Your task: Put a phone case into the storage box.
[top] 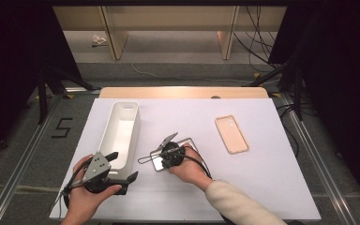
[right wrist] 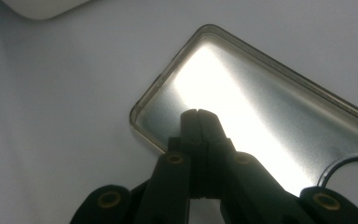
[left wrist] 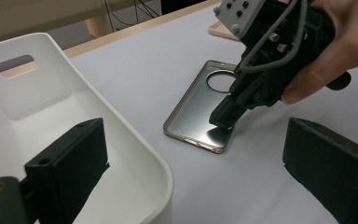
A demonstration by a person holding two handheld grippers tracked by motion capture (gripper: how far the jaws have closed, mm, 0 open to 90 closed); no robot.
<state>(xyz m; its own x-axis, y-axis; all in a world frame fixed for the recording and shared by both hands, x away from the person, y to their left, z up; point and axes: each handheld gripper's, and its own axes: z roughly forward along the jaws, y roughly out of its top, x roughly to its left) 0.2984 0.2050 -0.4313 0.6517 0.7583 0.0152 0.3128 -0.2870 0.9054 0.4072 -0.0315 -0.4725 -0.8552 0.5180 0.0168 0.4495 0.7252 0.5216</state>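
Note:
A clear phone case with a grey inside point(top: 189, 142) point(left wrist: 191, 112) point(right wrist: 261, 93) lies open side up on the white table mat. My right gripper point(top: 162, 161) point(left wrist: 223, 122) point(right wrist: 198, 114) is shut, its joined tips resting on the inner face of the case near one short end, with nothing between them. A white bin point(top: 133, 136) point(left wrist: 135, 144) stands left of the case. My left gripper point(top: 122, 168) point(left wrist: 191, 172) is open and straddles the bin's near corner, one jaw inside the bin and the other outside over the mat.
A peach phone case point(top: 231, 134) point(left wrist: 221, 30) lies open side up at the right of the mat. The bin has a handle cut-out point(left wrist: 16, 63) in its far wall. Past the table's wooden far edge point(top: 183, 92) are stands and cables on the floor.

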